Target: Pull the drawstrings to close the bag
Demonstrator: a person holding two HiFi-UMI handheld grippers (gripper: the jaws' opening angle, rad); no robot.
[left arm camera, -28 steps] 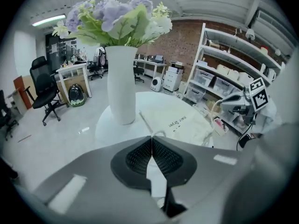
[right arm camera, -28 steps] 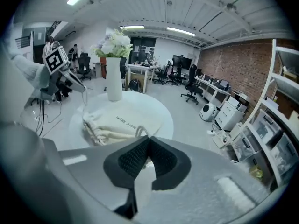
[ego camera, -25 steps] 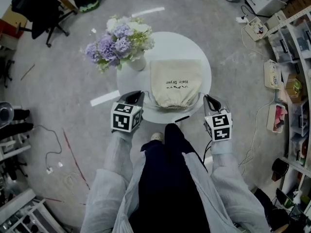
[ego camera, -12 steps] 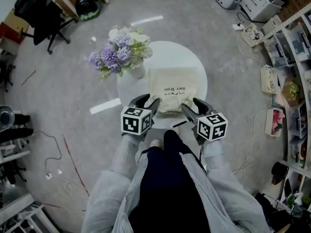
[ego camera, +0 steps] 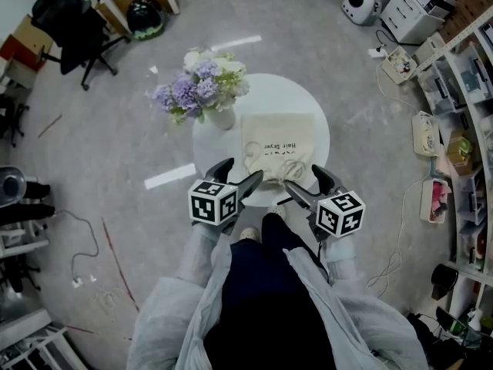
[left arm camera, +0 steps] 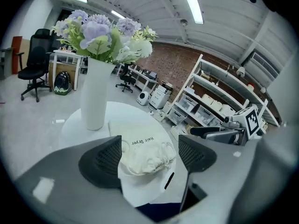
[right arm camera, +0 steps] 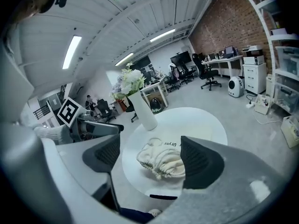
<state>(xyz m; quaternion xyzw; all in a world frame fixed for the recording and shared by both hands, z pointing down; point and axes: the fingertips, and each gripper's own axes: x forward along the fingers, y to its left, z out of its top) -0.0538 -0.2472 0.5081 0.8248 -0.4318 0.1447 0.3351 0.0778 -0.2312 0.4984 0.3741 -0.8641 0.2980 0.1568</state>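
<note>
Head view: cream cloth drawstring bag (ego camera: 279,141) lies on round white table (ego camera: 302,97), just beyond both tools' tips, mouth gathered tight. Left gripper (ego camera: 240,173), right gripper (ego camera: 302,177): jaws just opened wide, gripping nothing. Closing looks done; only withdrawal left.

Table: round white tabletop (ego camera: 302,99) on a grey floor (ego camera: 115,145).
Flowers: tall white vase (ego camera: 223,119) of purple and white blooms (ego camera: 196,87) — on the table's left edge.
Chair: black office chair (ego camera: 65,21), well apart.
Shelving: white storage racks (ego camera: 471,91) — far right.
</note>
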